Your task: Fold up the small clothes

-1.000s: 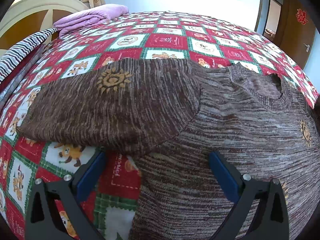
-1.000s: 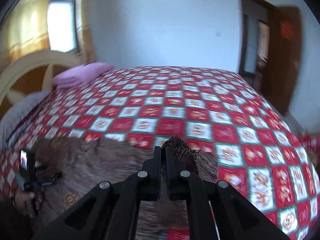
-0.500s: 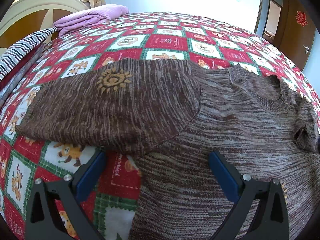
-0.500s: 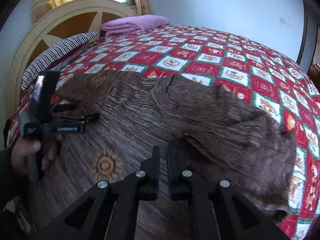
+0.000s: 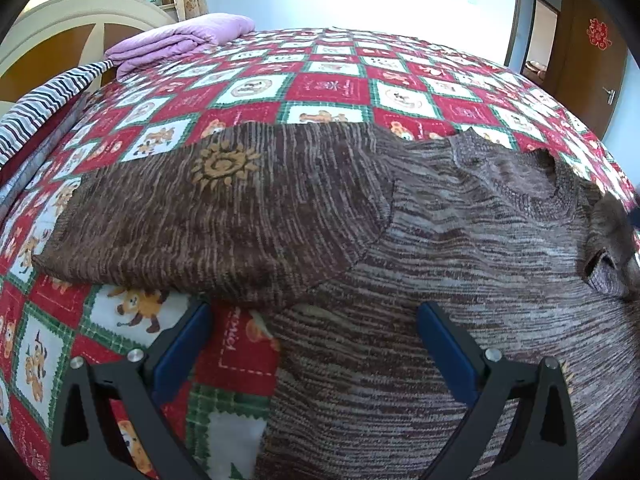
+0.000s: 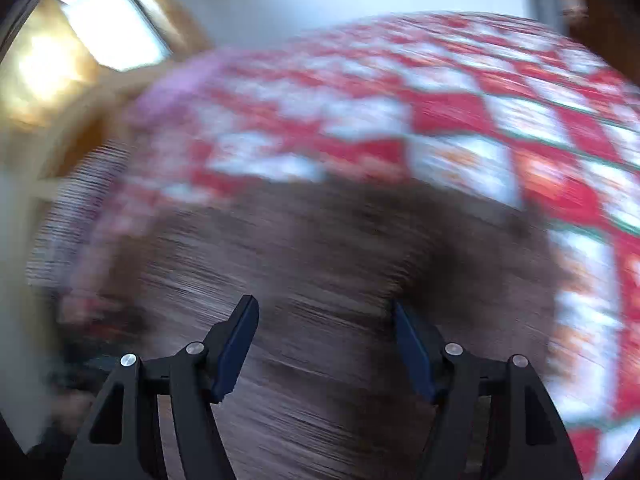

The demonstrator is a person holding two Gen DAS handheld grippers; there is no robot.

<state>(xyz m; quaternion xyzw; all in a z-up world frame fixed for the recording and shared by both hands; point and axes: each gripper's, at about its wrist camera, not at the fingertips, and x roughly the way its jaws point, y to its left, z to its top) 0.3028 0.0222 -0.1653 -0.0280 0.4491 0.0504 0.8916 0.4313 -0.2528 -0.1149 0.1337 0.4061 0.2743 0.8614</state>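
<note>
Spread flat across the near part of the red-and-white patchwork quilt (image 5: 332, 88), the brown knit sweater (image 5: 460, 280) has 1 sleeve (image 5: 216, 216) stretched out to the left and the other (image 5: 612, 248) doubled over onto its body at the far right. Above its near hem the left gripper (image 5: 312, 344) hangs with jaws spread, gripping nothing. Equally empty, the right gripper (image 6: 324, 344) has just been opening over the sweater's body. That doubled sleeve looks loosely bunched, so it may slide back or crease if left unsmoothed. Only the left view shows this detail; the right view is smeared with blur.
</note>
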